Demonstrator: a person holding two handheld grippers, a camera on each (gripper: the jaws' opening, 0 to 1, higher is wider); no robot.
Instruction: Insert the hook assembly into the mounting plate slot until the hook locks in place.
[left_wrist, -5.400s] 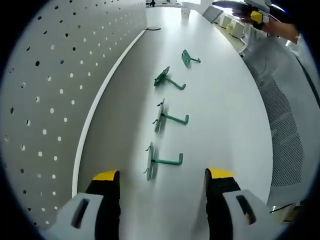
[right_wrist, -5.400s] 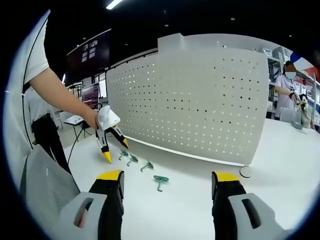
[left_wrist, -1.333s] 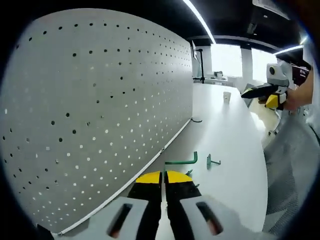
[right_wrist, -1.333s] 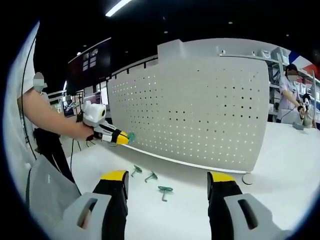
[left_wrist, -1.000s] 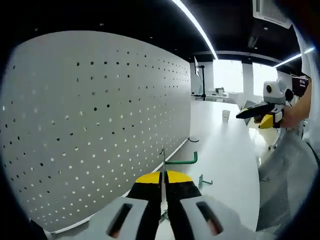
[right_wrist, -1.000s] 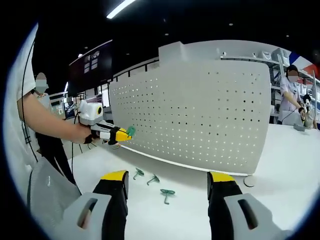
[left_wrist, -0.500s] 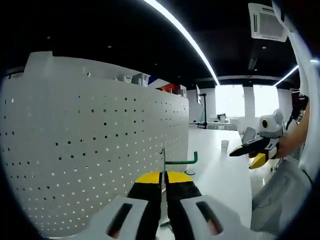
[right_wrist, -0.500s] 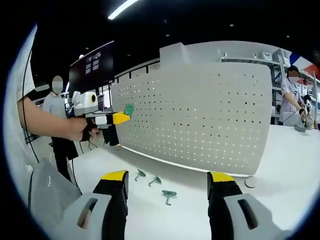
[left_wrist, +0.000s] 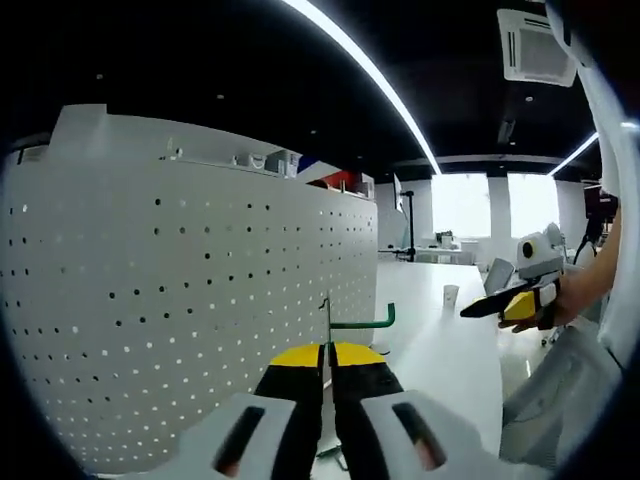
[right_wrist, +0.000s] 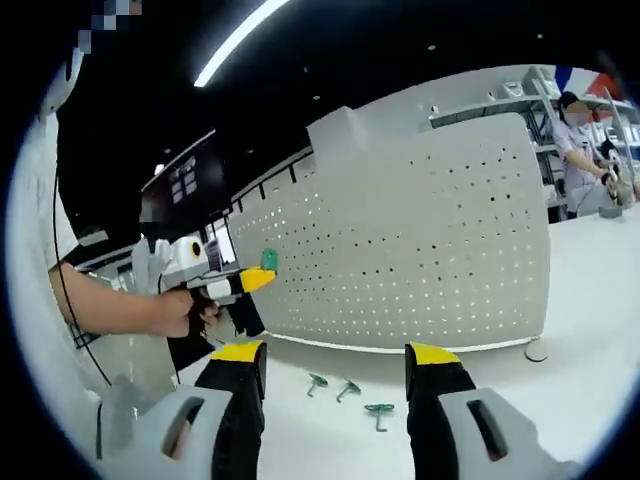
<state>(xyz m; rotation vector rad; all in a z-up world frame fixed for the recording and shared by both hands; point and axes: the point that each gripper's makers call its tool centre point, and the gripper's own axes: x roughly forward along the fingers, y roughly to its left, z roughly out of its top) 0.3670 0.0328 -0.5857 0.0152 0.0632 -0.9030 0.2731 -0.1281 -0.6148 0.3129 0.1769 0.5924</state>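
One hook in hand: the left gripper has its yellow-tipped jaws pinched together on the thin metal back plate of a green L-shaped wire hook, lifted clear of the table.
Three spares: more green hooks lie loose on the white table, near the foot of the board.
Mounting surface: the curved white perforated panel stands upright just beside the held hook; whether the two are touching I cannot tell.
Right gripper: its jaws stand wide apart with nothing between them, pointing toward the panel from farther off.
Risk, alignment: the holes are small and closely spaced, so the plate's prongs could miss and skid along the face.
Risk, grip: the hold is on a thin edge, so a push at an angle would likely twist the hook in the jaws.
Risk, false lock: releasing before it seats would probably drop it among the spares.
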